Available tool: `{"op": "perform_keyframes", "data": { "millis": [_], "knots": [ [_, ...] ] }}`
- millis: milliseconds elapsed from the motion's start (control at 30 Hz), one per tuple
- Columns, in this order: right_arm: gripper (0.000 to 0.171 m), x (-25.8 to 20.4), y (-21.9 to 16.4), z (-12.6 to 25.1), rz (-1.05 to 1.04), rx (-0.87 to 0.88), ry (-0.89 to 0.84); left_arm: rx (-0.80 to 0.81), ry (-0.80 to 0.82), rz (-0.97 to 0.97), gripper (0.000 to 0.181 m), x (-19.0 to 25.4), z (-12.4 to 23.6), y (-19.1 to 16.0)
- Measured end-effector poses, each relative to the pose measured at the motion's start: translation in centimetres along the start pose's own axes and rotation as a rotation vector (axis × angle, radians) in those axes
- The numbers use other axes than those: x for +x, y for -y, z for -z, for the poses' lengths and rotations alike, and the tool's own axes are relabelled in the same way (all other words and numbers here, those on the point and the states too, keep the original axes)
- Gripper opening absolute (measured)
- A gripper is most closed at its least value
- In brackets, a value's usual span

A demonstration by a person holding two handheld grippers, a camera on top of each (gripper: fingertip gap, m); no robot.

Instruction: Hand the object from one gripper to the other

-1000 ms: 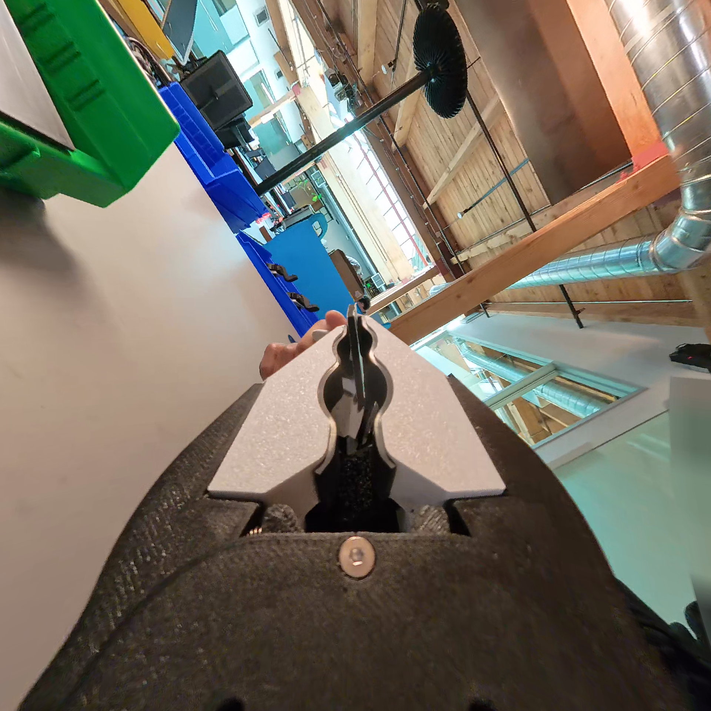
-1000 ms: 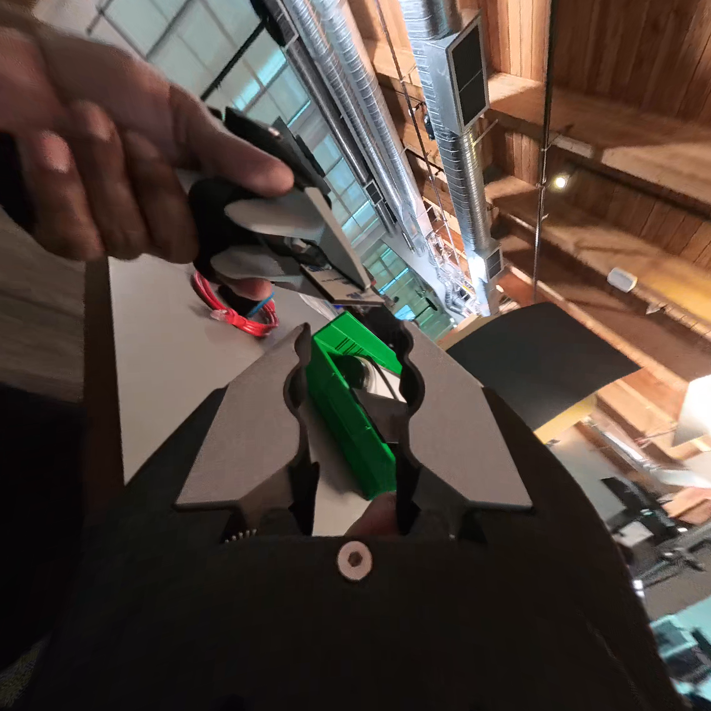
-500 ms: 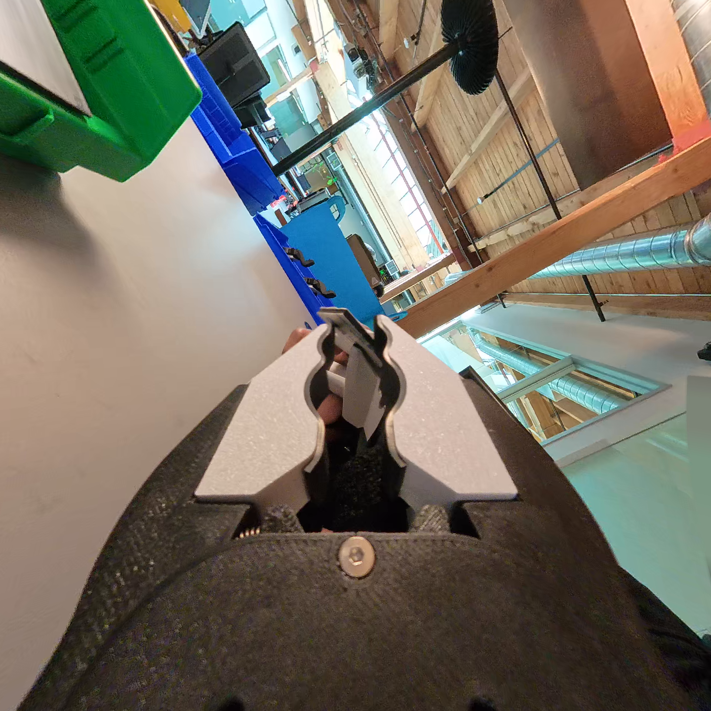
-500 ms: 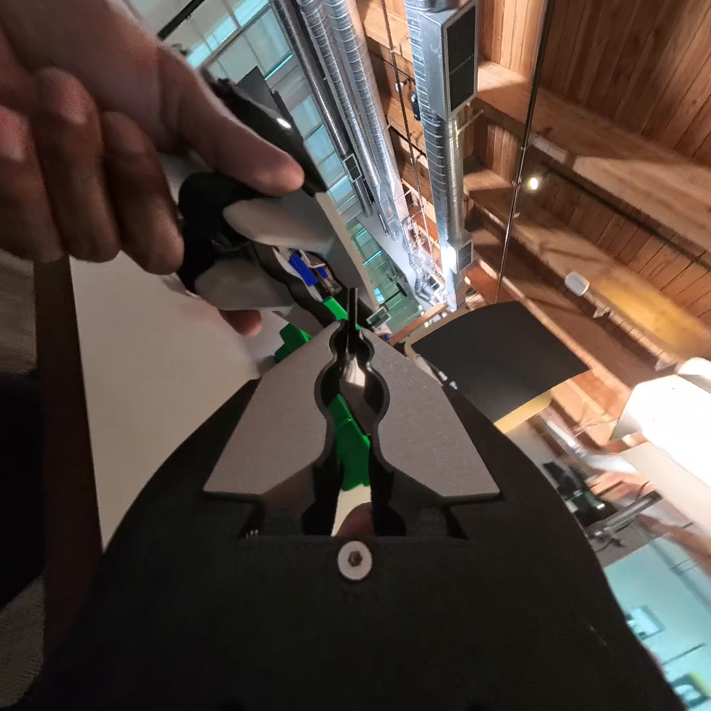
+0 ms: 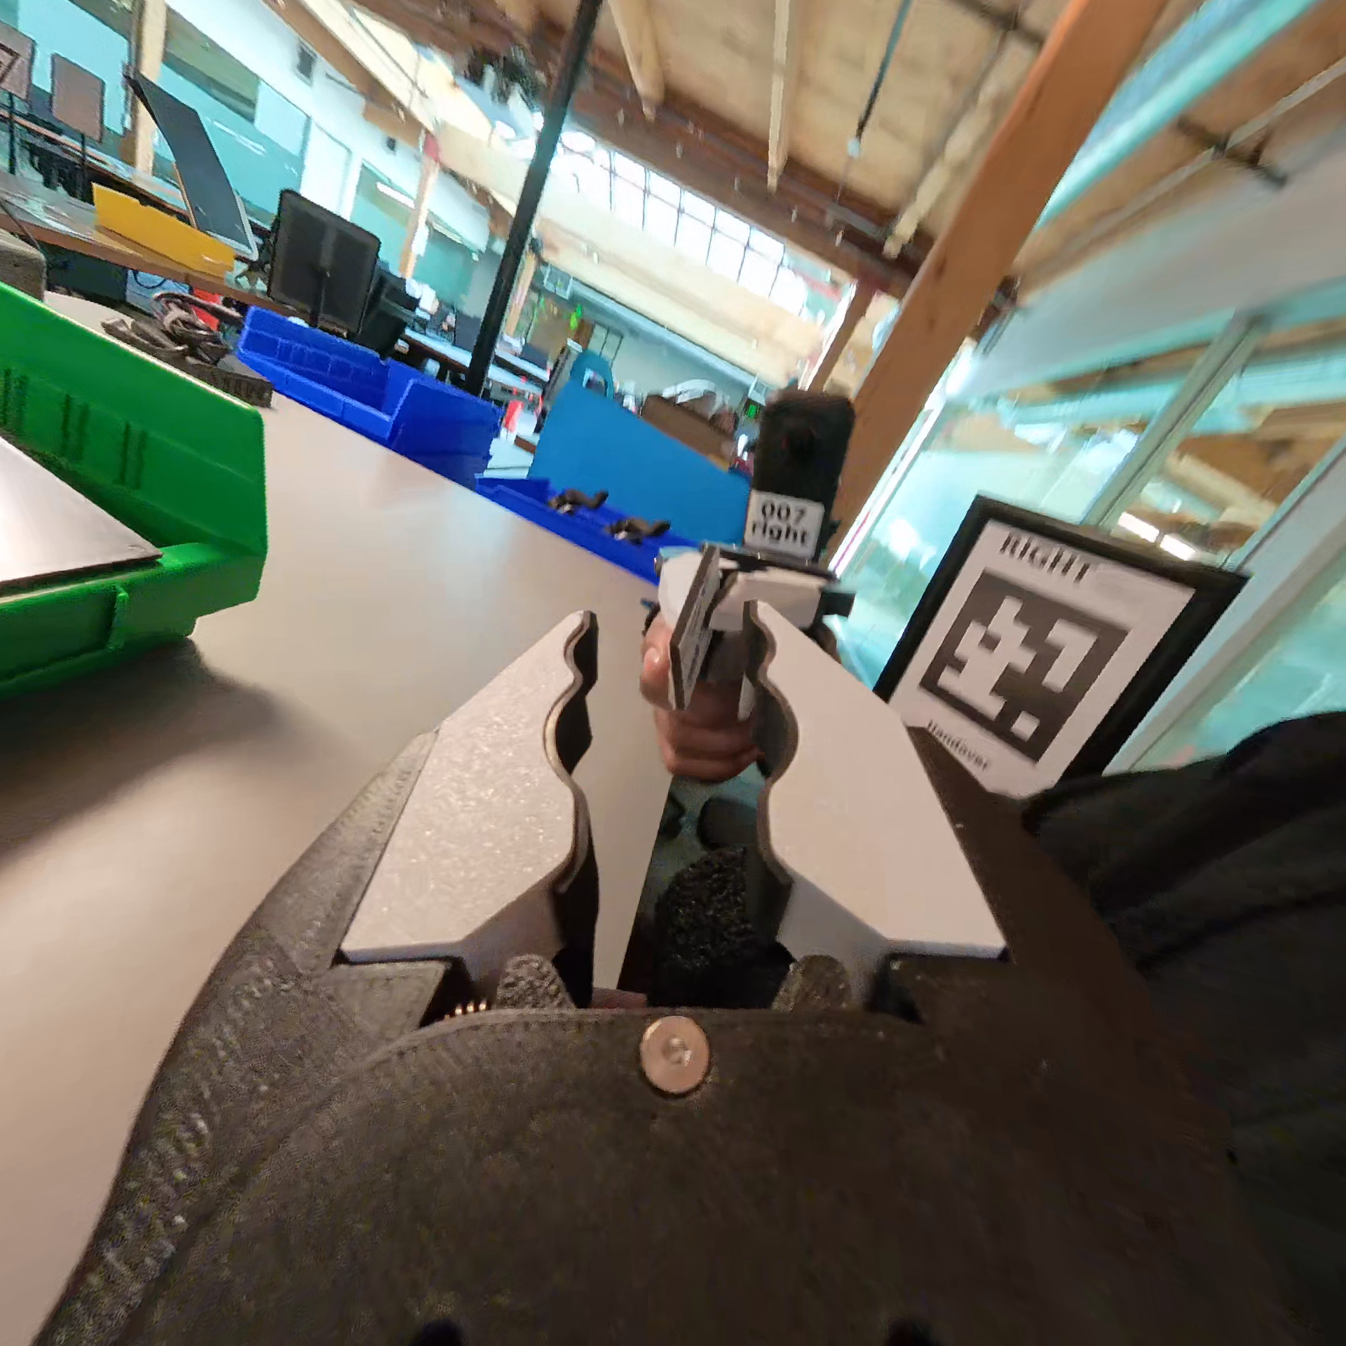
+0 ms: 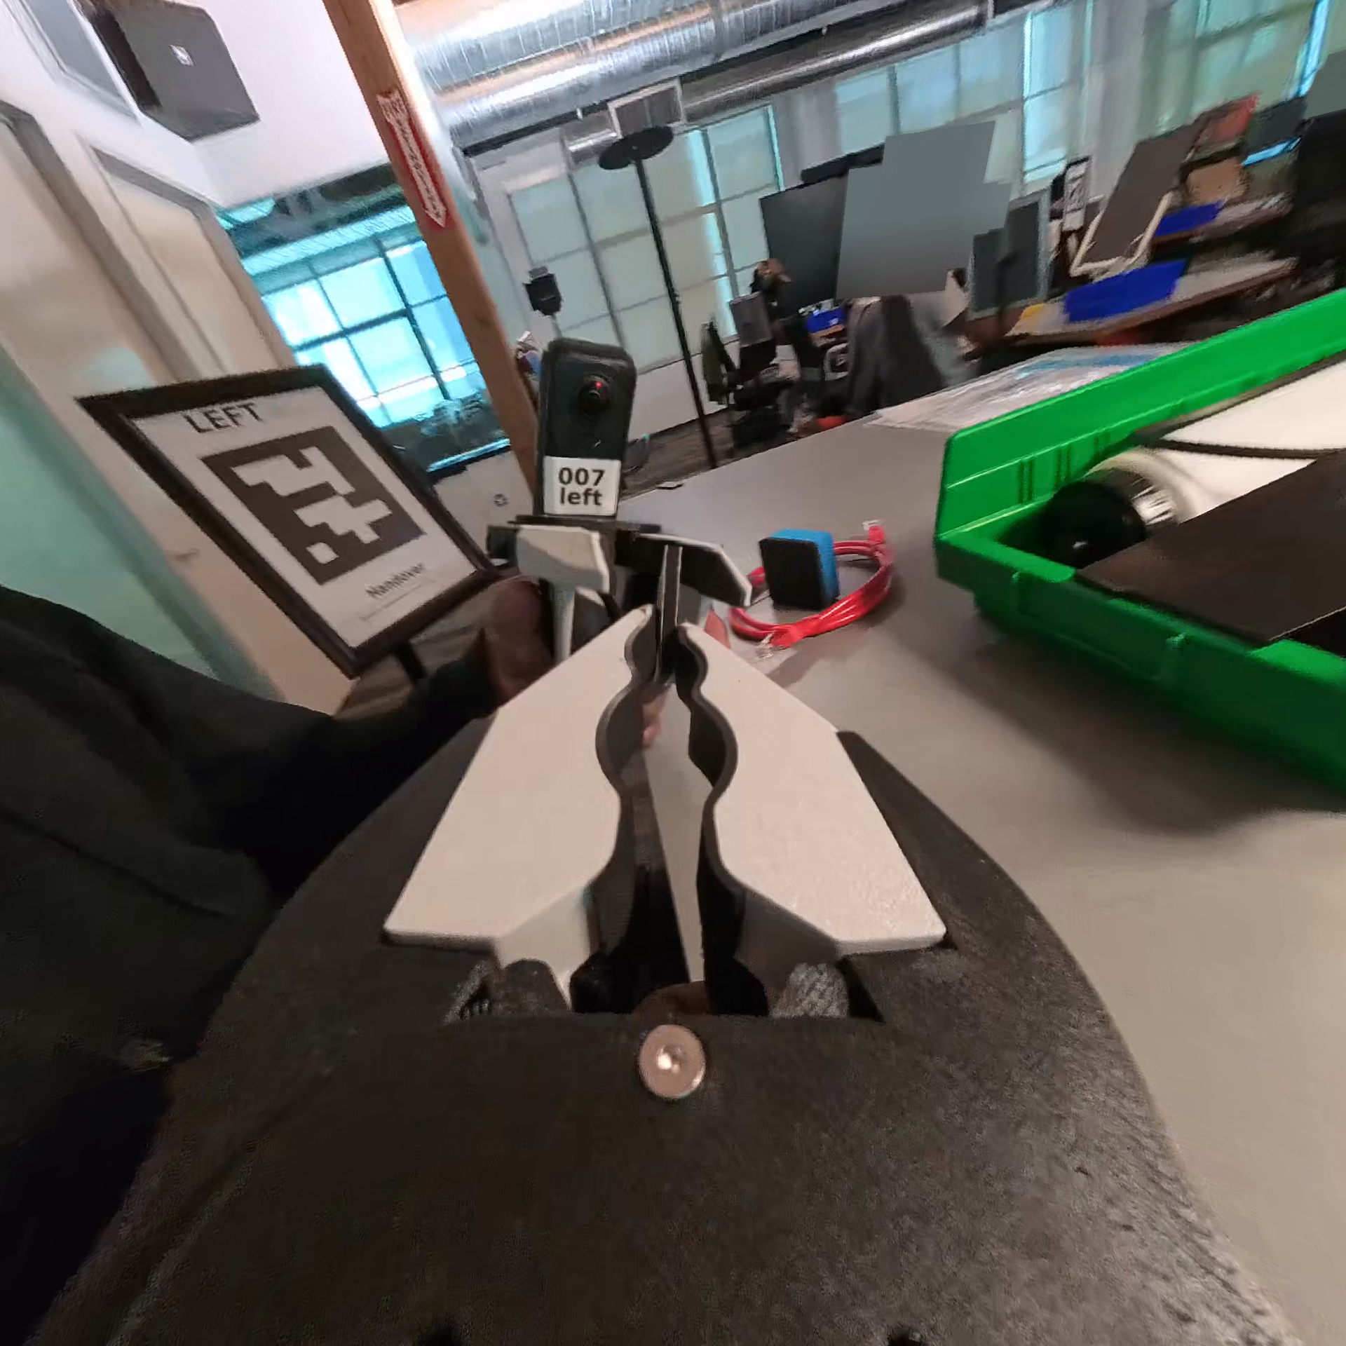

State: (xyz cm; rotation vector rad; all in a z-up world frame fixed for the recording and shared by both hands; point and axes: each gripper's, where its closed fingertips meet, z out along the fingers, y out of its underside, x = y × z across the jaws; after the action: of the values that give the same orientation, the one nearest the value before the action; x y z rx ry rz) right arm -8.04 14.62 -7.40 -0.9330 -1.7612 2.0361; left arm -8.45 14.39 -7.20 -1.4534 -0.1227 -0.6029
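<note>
While the grey table stretches under both views, a green bin sits on it with a dark flat board lying across its top. Beside the bin on the tabletop lies a coil of red cable with a small blue-and-black block resting against it. Farther from the bin, at the table's edge, a framed black-and-white marker card stands tilted.

The right gripper is clamped on the object — a thin, flat dark plate held upright on edge between its fingertips, just short of the bin's near side. The left gripper stands released, its jaws spread wide with nothing between them. In the left wrist view the plate shows just beyond those spread tips — pinched in the other gripper, with a hand below it.
</note>
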Motion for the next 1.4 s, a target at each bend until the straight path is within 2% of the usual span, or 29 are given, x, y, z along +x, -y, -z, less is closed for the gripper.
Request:
{"op": "perform_keyframes", "data": {
  "millis": [133,233,333,567,733,900,1000,1267,1400],
  "knots": [
    [0.005,-0.9,-0.9,-0.3,-0.100,-0.045,0.080,-0.076,0.008,-0.069,0.029,0.1,-0.3,-1.3],
    [0.005,-0.3,-1.2,-0.4,-0.111,-0.052,0.058,-0.103,-0.040,-0.039,0.008,0.7,-0.3,-1.8],
    [0.010,0.7,-1.0,-0.4,-0.050,-0.030,-0.007,-0.106,-0.026,0.016,0.005,0.2,-0.3,-1.9],
    [0.023,1.7,2.1,1.2,0.473,0.139,-0.254,0.046,0.027,0.303,0.005,-2.1,0.3,0.0],
    [0.032,2.4,0.3,0.7,0.971,0.011,-0.442,0.103,0.008,0.455,0.004,-2.3,0.0,0.2],
    [0.040,2.5,-0.5,-0.5,1.186,-0.052,-0.531,0.074,0.006,0.490,0.004,-1.7,-0.8,-0.5],
    [0.032,3.1,-0.4,-0.4,1.283,-0.077,-0.606,0.066,0.014,0.502,0.004,-1.7,-1.0,-0.8],
    [0.021,2.7,-0.8,-0.6,1.351,-0.089,-0.600,0.060,0.045,0.494,0.006,-2.1,-1.0,-1.0],
    [0.005,3.0,-0.7,-0.5,1.260,-0.071,-0.590,0.069,0.043,0.441,0.017,-1.9,-1.1,-0.6]
  ]
}}
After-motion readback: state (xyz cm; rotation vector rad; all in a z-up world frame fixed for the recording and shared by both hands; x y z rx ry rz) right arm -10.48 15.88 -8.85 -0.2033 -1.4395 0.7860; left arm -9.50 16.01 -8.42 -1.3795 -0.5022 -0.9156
